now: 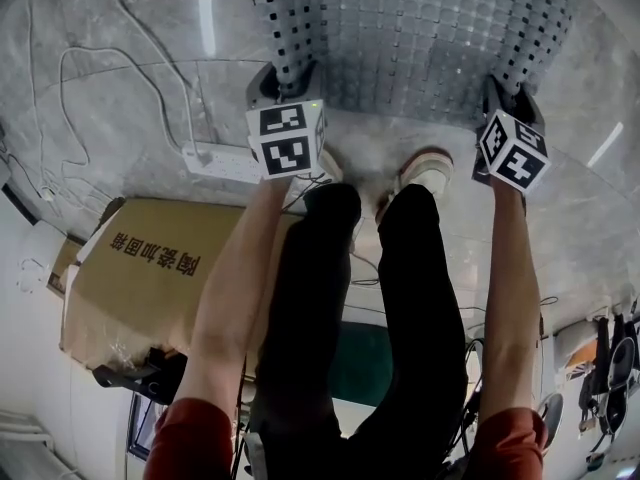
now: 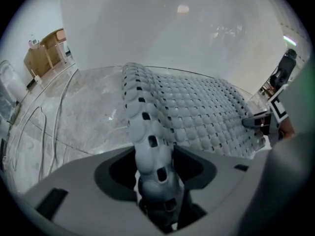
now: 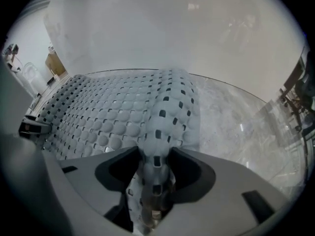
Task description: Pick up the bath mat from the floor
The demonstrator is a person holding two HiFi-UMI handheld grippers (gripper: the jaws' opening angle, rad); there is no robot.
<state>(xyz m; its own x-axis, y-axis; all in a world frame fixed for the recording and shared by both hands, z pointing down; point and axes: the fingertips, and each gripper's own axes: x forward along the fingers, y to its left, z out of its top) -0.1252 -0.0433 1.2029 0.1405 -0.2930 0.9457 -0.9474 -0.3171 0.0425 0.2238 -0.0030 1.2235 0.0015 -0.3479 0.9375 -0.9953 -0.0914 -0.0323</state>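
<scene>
Our left gripper (image 2: pixel 156 181) and right gripper (image 3: pixel 155 181) each pinch 1 bunched edge of the bath mat (image 1: pixel 420 38). We see pale grey, rubbery bumps pierced by square holes.

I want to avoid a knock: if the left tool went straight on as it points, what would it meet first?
The mat, already pinched by the left tool; just behind that, probably the floor.

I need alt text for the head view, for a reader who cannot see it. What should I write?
Seen from above, a person stands over a grey perforated bath mat on a marble floor, the left gripper and right gripper each clamped on one near corner. A white power strip and a cardboard box lie at the left.
</scene>
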